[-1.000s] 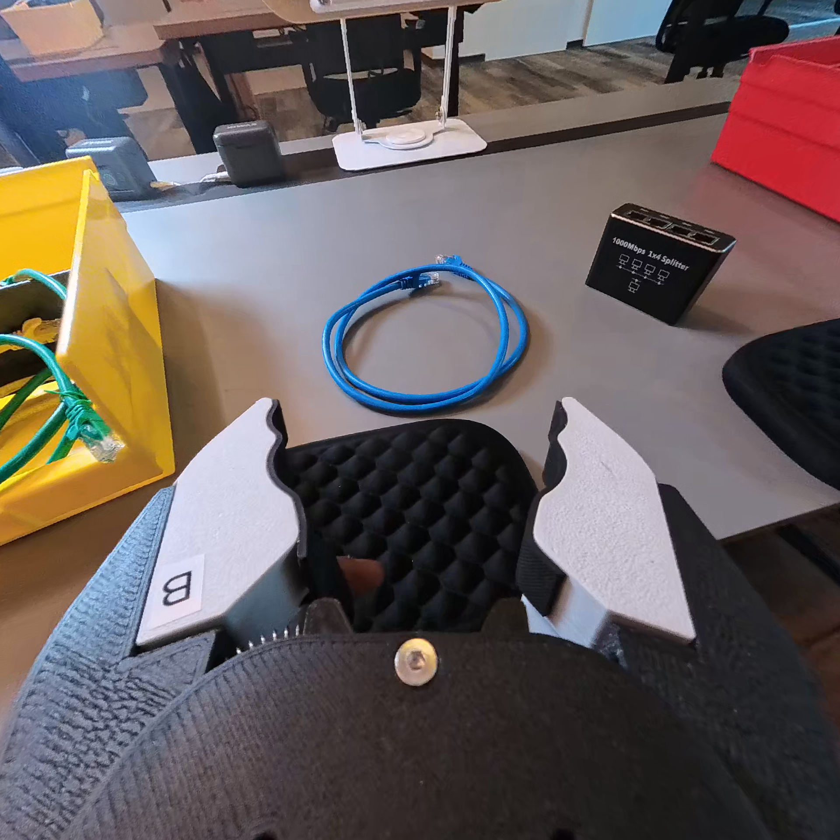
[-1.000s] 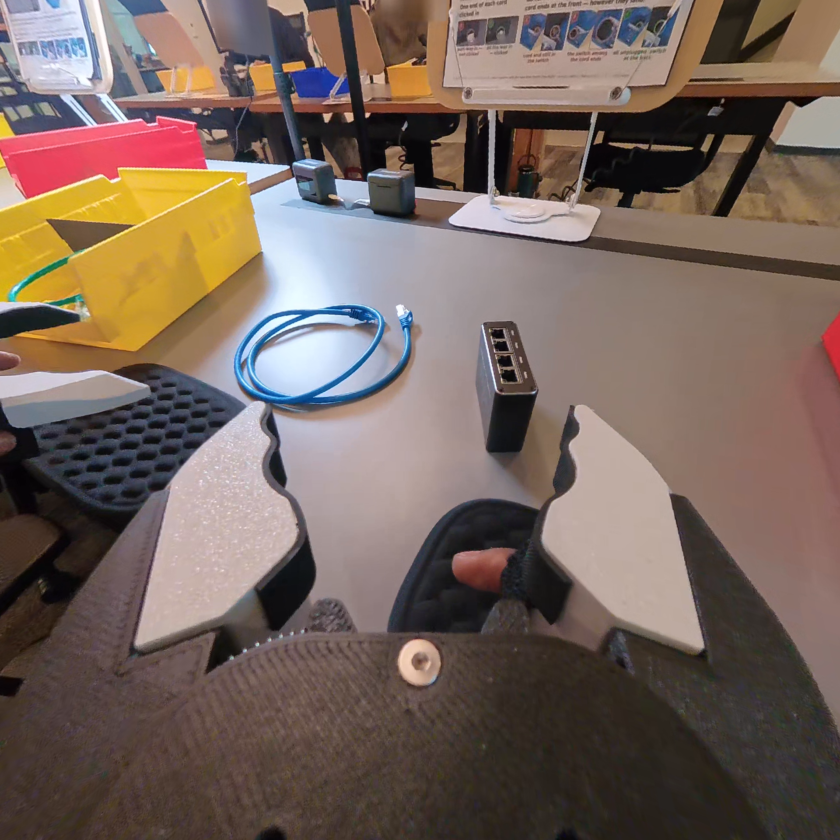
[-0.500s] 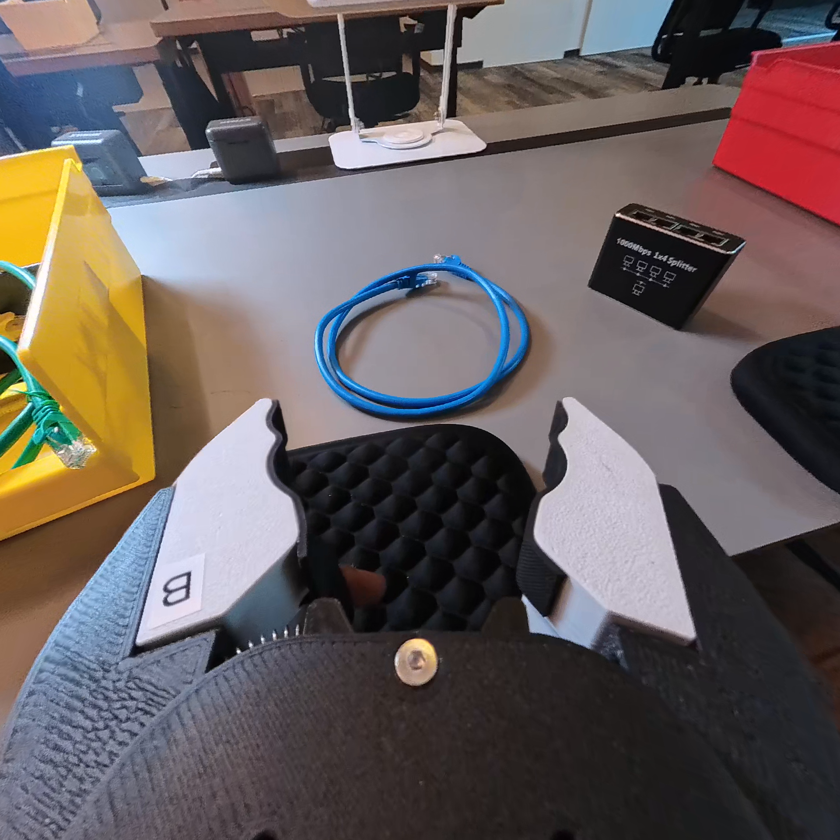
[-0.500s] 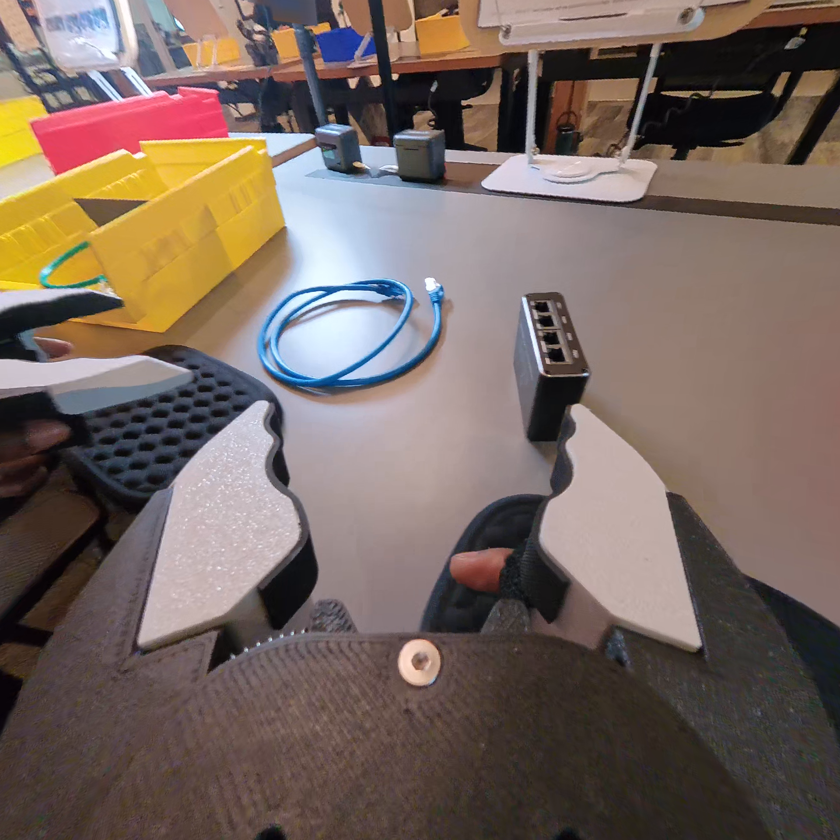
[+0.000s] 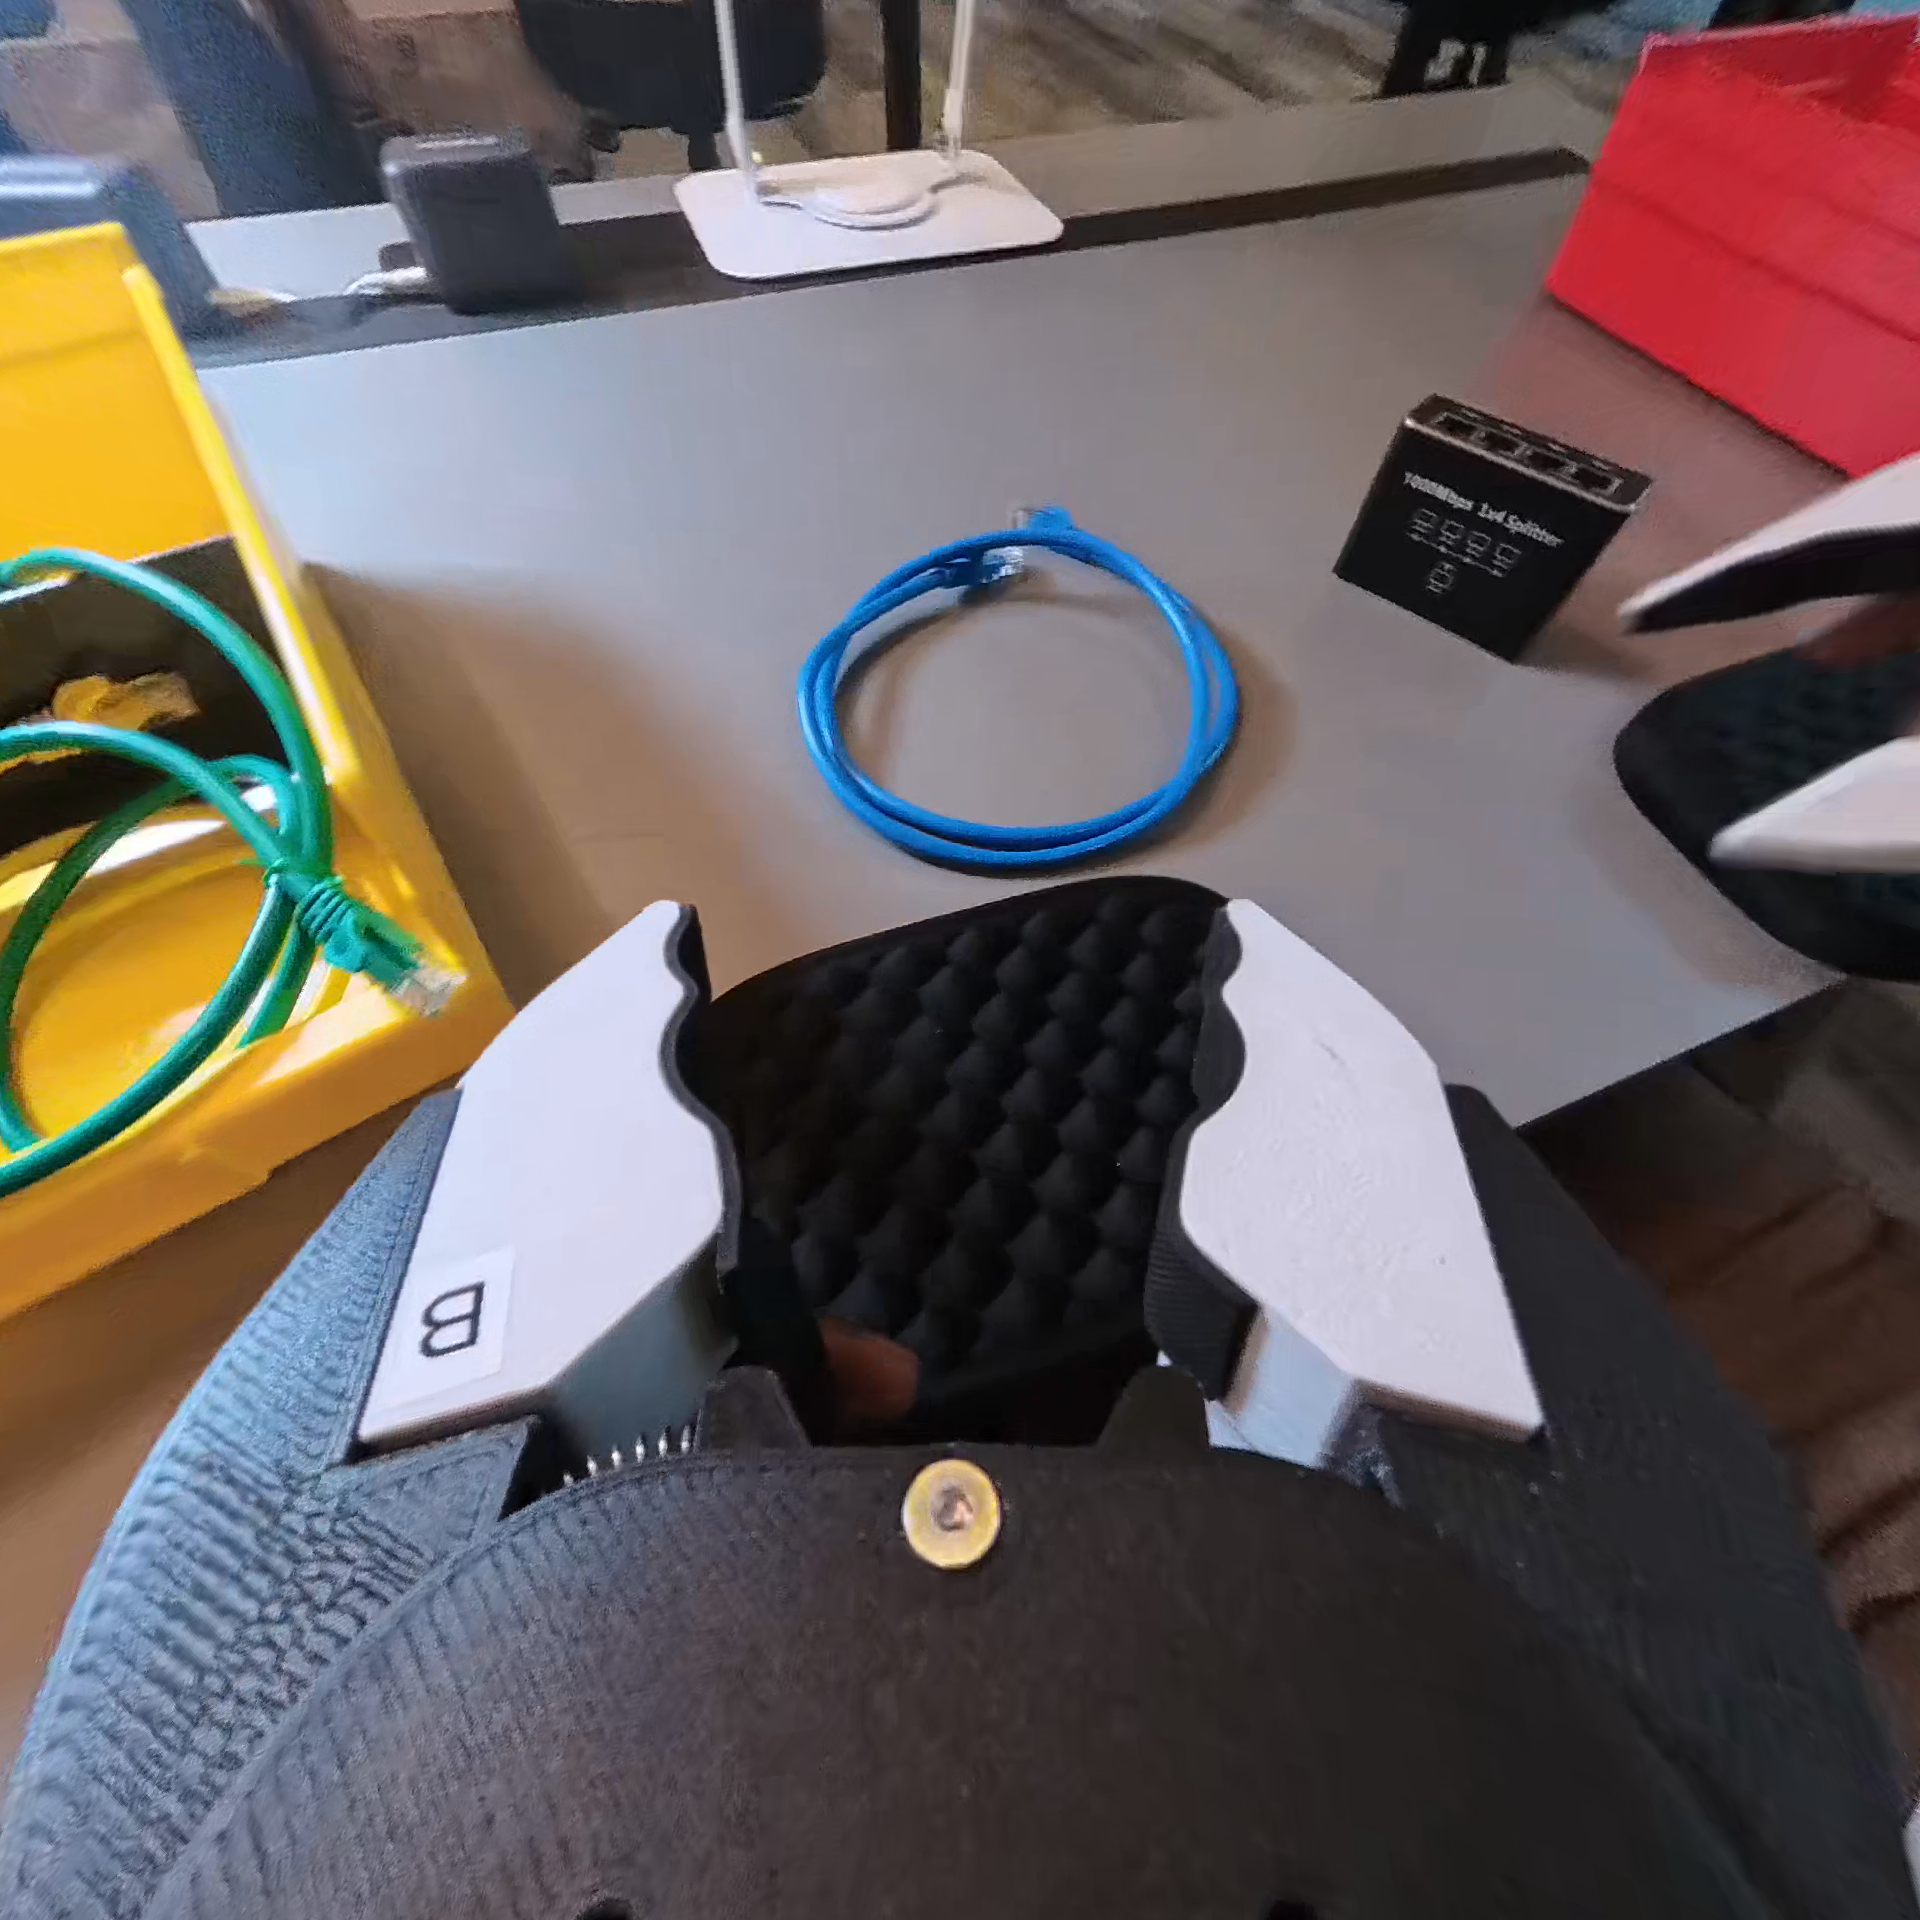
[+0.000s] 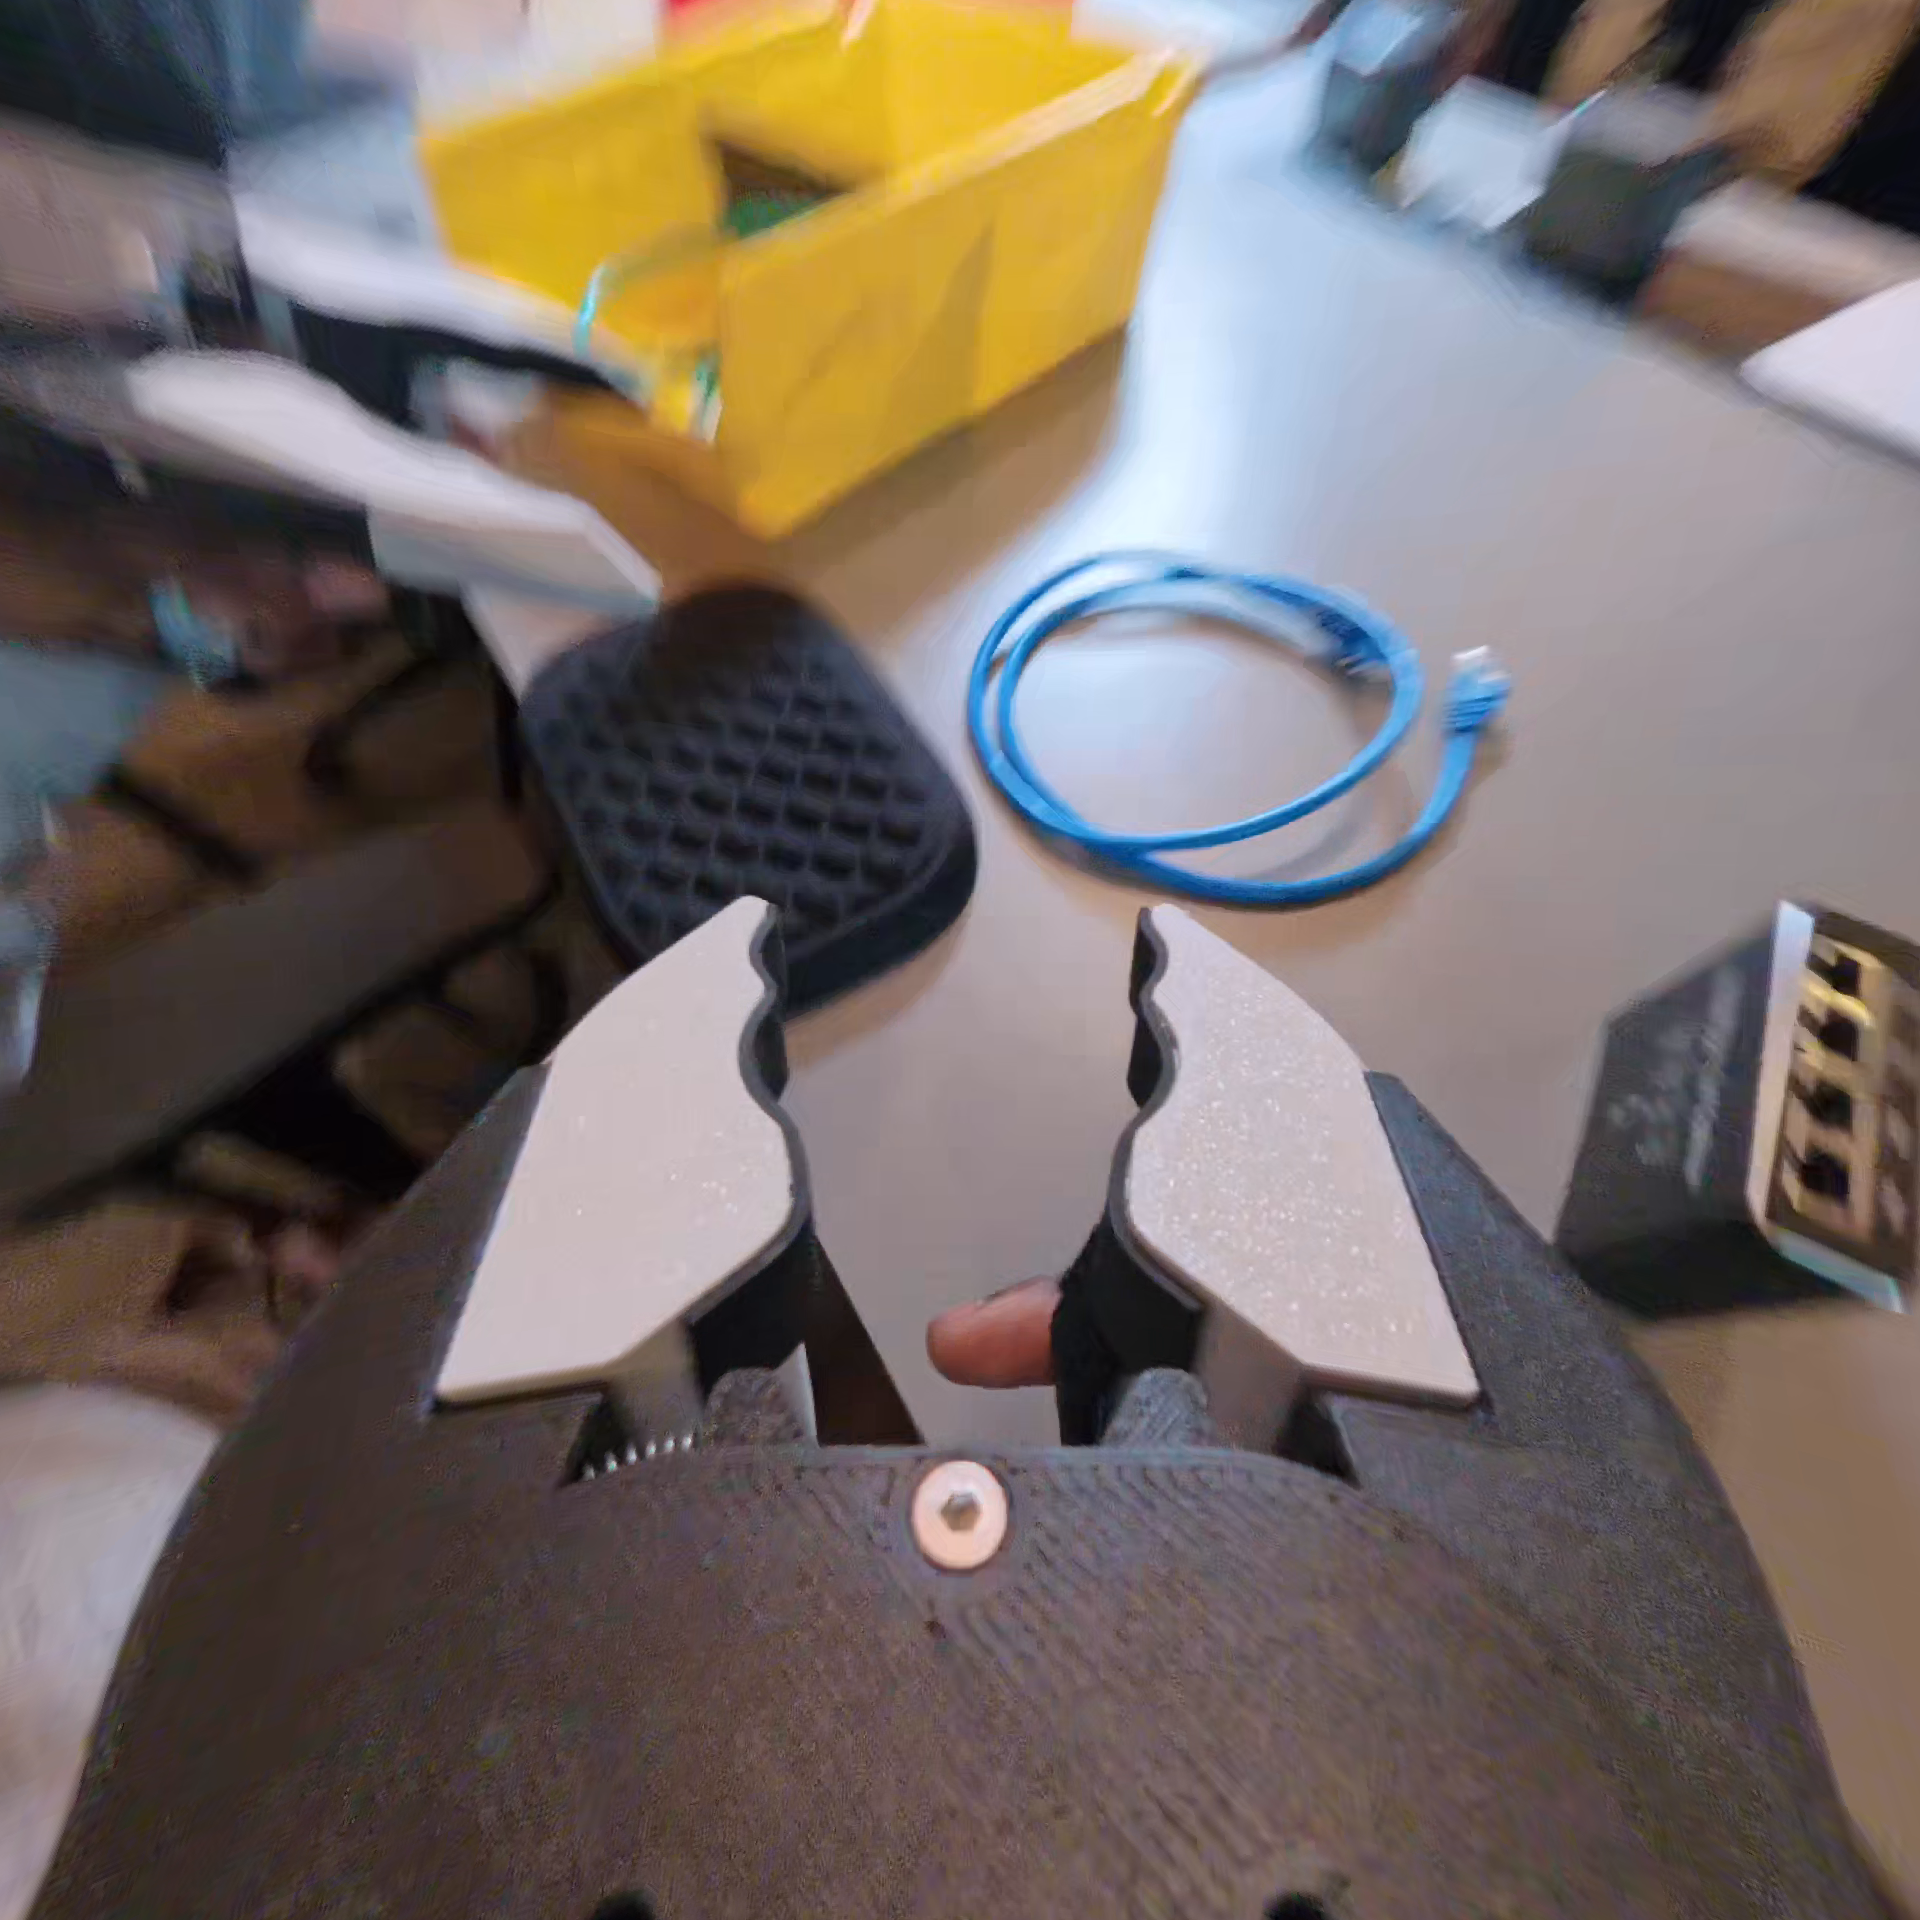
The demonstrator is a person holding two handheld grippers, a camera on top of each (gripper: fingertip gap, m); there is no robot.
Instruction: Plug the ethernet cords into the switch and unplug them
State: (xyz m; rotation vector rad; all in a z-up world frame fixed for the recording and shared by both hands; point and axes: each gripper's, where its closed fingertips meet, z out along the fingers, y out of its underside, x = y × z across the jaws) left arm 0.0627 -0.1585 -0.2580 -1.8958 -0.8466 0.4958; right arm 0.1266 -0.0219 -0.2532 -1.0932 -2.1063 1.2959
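Note:
A coiled blue ethernet cord [image 5: 1018,707] lies on the grey table [image 5: 623,499], with both plugs at its far side. It also shows in the right wrist view [image 6: 1195,727]. The black switch [image 5: 1486,530] stands to the right of the cord, ports facing up and away; in the right wrist view [image 6: 1745,1122] it is at the right. My left gripper [image 5: 951,914] is open and empty over a black textured pad [image 5: 956,1091], short of the cord. My right gripper [image 6: 956,925] is open and empty, near the table's front edge, left of the switch.
A yellow bin [image 5: 208,520] at the left holds a green cord [image 5: 260,831]. A red bin [image 5: 1766,239] stands at the far right. A white stand base [image 5: 873,208] and grey blocks [image 5: 468,218] line the back. The right gripper [image 5: 1818,707] shows at the right edge.
My right gripper has swung left and its fingers have come closer together; its view is blurred. It has come into the left wrist view at the right edge. The left gripper has shifted slightly.

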